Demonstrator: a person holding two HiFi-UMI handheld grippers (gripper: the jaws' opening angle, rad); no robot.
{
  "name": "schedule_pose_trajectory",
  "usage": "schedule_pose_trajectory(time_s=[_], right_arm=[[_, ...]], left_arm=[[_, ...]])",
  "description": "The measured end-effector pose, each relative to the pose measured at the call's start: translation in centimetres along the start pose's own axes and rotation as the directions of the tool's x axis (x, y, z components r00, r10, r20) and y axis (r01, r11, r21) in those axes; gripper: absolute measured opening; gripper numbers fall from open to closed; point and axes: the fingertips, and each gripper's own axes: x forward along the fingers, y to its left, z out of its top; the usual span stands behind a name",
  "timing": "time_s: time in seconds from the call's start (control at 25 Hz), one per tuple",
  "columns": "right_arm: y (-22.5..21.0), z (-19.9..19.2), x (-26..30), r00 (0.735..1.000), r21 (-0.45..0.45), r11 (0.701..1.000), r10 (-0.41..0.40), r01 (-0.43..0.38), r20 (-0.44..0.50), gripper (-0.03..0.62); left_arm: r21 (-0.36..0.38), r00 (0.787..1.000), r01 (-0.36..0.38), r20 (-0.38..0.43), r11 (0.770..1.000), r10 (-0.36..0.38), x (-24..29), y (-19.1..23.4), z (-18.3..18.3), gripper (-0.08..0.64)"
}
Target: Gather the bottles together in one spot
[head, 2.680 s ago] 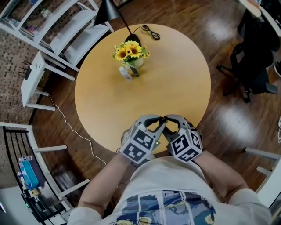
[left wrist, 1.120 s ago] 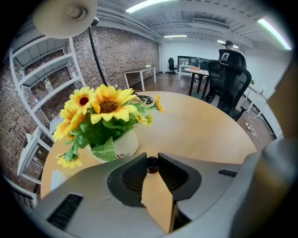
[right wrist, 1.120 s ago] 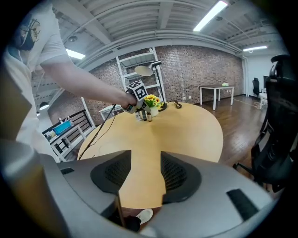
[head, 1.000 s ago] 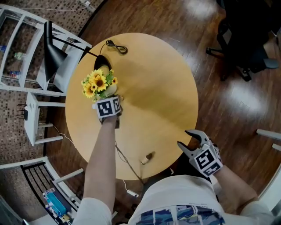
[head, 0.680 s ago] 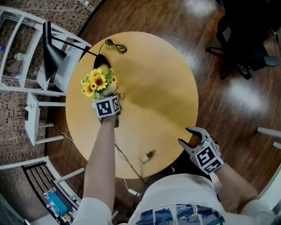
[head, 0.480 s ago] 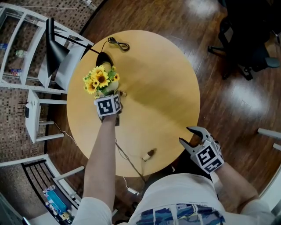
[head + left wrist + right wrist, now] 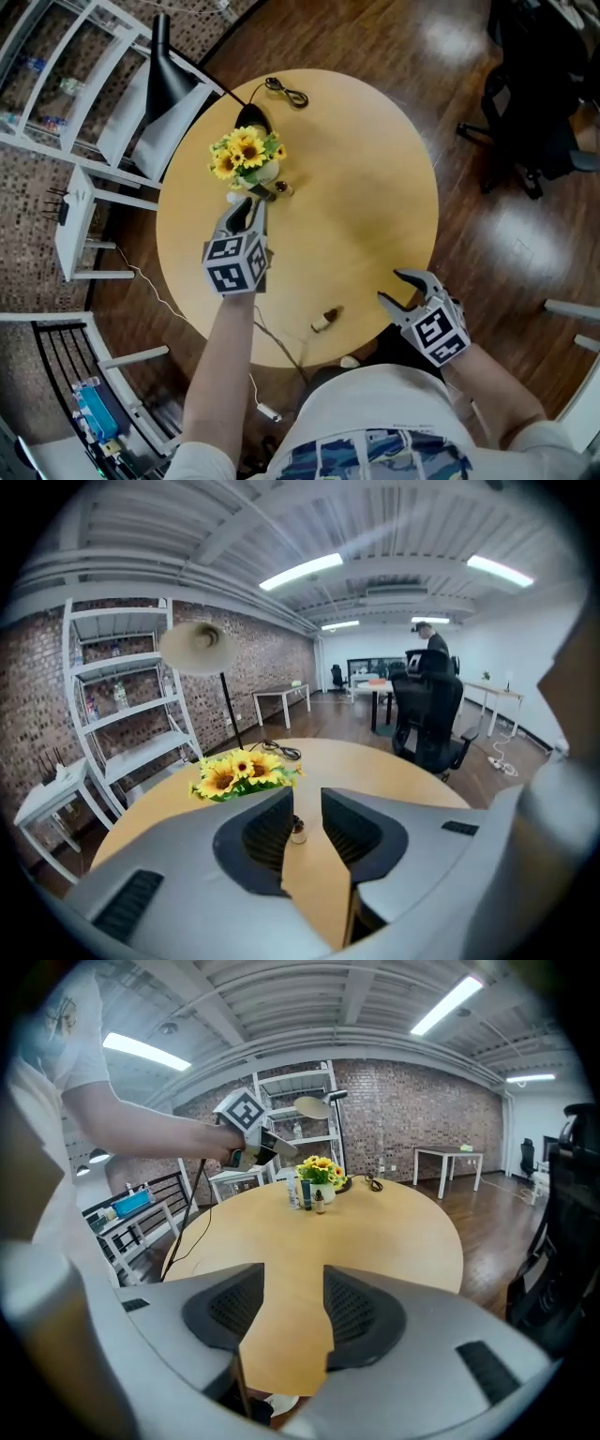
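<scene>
By the sunflower vase (image 7: pixel 247 157) at the table's far left stand a dark tube (image 7: pixel 262 193) and a small brown bottle (image 7: pixel 281 188). The right gripper view adds a white bottle (image 7: pixel 292 1192) beside the tube (image 7: pixel 305 1194) and the brown bottle (image 7: pixel 319 1202). My left gripper (image 7: pixel 246 214) hangs just short of them. Its jaws have just been opening, and nothing is between them; the brown bottle (image 7: pixel 298 832) shows beyond the gap. Another small bottle (image 7: pixel 323 321) lies on its side near the front edge. My right gripper (image 7: pixel 405 289) stands open and empty at the front right rim.
The round wooden table (image 7: pixel 375 187) carries a black lamp base with a coiled cable (image 7: pixel 287 93) at the back. A lamp shade (image 7: pixel 169 66) and white shelves (image 7: pixel 56 56) stand at the left. A black office chair (image 7: pixel 539 112) is at the right. A thin cable (image 7: pixel 272 342) trails under my left arm.
My left gripper has risen and drawn back from the bottles by the vase toward me. The right gripper has shifted only slightly at the table's front right edge.
</scene>
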Motion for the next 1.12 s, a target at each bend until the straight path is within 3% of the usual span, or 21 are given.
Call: schedule_pose_trajectory(time_s=[0.08, 0.24, 0.6, 0.92, 1.12], right_arm=[[1.7, 0.9, -0.1, 1.000, -0.026, 1.000, -0.006, 0.006, 0.017, 0.224], [6.0, 2.2, -1.0, 0.999, -0.043, 0.999, -0.021, 0.023, 0.036, 0.224], [16.7, 4.5, -4.0, 0.993, -0.116, 0.988, -0.097, 0.105, 0.071, 0.224], [26.0, 0.9, -6.3, 0.986, -0.075, 0.983, -0.161, 0.165, 0.051, 0.224], [29.7, -1.3, -7.3, 0.981, -0.052, 0.980, -0.191, 0.192, 0.028, 0.224]], left_arm=[[-0.043, 0.997, 0.030, 0.068, 0.999, -0.027, -4.6, -0.1, -0.2, 0.100], [-0.113, 0.991, 0.049, 0.129, 0.992, -0.034, -14.6, 0.6, -3.0, 0.100], [-0.250, 0.988, 0.003, 0.152, 0.968, 0.036, -35.7, 2.8, -16.9, 0.101], [-0.376, 0.997, 0.017, 0.079, 0.927, 0.014, -45.6, 2.6, -30.0, 0.101], [-0.356, 0.997, 0.042, 0.073, 0.934, -0.017, -48.0, 1.9, -32.7, 0.101]])
